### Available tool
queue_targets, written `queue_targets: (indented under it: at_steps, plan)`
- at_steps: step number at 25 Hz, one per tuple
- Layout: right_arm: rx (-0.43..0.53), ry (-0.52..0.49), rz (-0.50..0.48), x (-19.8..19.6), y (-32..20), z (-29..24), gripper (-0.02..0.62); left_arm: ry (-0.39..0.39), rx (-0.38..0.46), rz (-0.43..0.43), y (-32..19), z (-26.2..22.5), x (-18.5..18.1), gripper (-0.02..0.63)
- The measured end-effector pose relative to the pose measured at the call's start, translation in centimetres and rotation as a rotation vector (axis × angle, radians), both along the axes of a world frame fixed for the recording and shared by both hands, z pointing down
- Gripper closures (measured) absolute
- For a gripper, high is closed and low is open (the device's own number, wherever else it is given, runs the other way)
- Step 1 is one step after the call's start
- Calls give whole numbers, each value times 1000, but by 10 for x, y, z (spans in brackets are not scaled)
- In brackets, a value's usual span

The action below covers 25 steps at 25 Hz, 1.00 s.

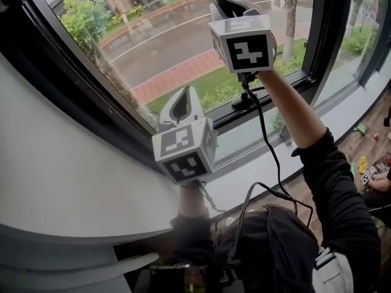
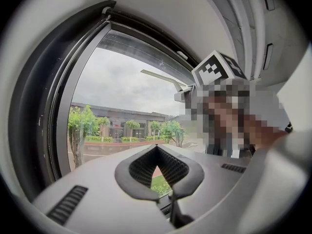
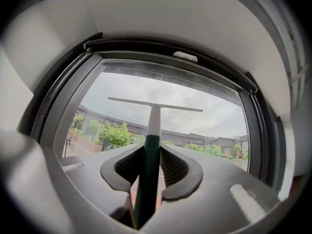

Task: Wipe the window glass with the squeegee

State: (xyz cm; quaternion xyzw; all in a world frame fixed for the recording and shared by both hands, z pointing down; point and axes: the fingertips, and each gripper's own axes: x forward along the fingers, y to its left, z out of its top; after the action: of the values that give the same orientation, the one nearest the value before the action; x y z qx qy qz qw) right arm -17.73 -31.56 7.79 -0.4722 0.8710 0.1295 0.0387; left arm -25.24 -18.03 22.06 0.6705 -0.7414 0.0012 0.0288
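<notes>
The right hand-held gripper [image 3: 150, 152] was clenched on the dark green handle of the squeegee [image 3: 154, 112], raised high. The squeegee's thin blade lay level across the upper part of the window glass [image 3: 204, 126]; whether it touched the pane could not be told. The left hand-held gripper [image 2: 157, 152] sat lower, pointing at the same window, its jaws closed together on nothing.
</notes>
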Motion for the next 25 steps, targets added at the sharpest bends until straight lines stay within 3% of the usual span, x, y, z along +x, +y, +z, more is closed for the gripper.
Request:
queue_targets:
  at_steps: [25]
  plan:
    - [-110, 70, 1, 9, -5, 91, 502, 57, -110, 34, 0, 58, 16, 607]
